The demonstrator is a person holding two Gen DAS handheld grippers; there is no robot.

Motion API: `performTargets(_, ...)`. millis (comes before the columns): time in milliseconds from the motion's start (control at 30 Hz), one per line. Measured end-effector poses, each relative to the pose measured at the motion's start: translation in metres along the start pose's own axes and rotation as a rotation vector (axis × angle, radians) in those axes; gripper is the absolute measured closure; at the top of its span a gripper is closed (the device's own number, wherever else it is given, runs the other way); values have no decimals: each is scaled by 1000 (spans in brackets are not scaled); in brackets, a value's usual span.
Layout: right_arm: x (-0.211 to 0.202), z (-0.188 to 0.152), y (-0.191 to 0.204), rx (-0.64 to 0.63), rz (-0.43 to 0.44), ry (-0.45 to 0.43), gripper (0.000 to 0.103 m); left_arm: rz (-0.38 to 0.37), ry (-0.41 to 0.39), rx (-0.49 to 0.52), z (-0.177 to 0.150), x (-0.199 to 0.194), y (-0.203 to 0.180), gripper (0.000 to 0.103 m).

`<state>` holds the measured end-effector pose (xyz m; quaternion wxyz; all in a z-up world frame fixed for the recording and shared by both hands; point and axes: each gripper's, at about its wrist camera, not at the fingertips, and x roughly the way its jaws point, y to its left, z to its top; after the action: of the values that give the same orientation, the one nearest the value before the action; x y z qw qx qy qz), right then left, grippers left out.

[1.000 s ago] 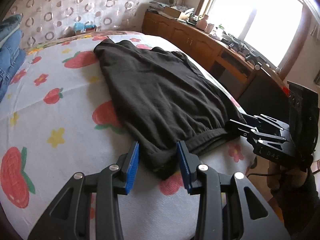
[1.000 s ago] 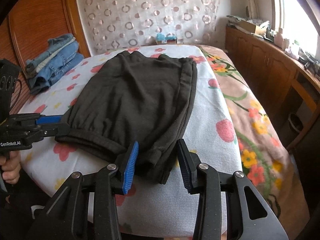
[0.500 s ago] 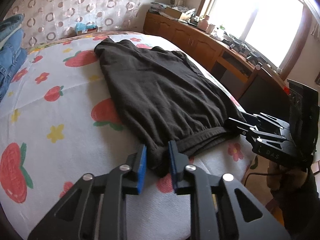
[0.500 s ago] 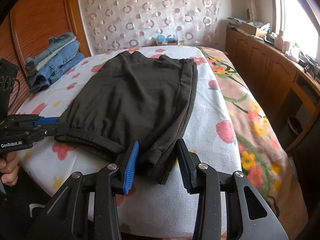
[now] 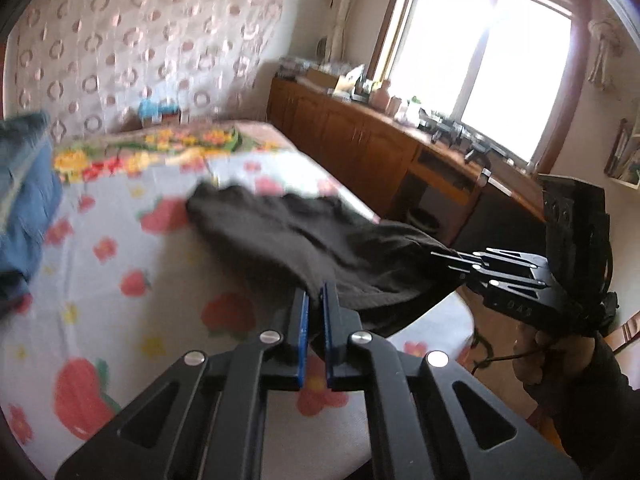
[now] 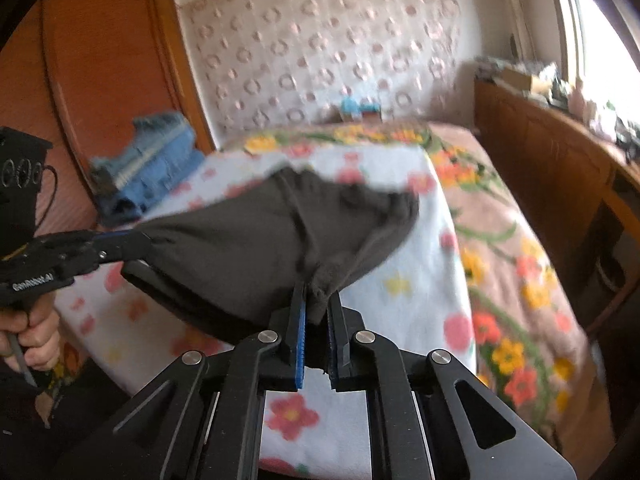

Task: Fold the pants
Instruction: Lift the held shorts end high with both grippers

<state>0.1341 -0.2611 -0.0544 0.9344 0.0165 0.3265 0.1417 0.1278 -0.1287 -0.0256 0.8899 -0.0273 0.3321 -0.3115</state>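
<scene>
My left gripper (image 5: 315, 300) has just clamped down, blue pads pinching one near corner of the black pants (image 5: 320, 248). My right gripper (image 6: 316, 300) has just closed too, and a bunched wad of the same hem sits squeezed between its jaws. Both corners are up off the bed (image 6: 400, 280), so the near edge of the pants hangs stretched between the two grippers, sagging a little in the middle. From the right wrist I see the left gripper out at the side, a hand (image 6: 34, 336) wrapped round its handle. The far end of the pants trails down onto the sheet (image 5: 120, 264), white with red strawberries and small flowers. Along the window side of the bed runs a pink floral blanket (image 6: 504, 240). On the far left lies a stack of folded jeans (image 6: 156, 160), against a wooden panel. Beyond the bed hangs a curtain (image 5: 140, 40) with ring patterns, blurred. To the right, a long wooden cabinet (image 5: 360, 140) stands under a bright window (image 5: 480, 60), its top cluttered with small things I can't make out.
</scene>
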Motion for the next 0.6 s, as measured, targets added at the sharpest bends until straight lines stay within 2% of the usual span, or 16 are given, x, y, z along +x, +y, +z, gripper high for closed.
performTargets(400, -78, 90, 59, -141, 76, -221, 98, 31, -233, 81, 62, -115, -9, 101)
performTargets(600, -87, 113, 83, -180, 108, -249, 98, 85, -291, 95, 73, -144, 5, 101)
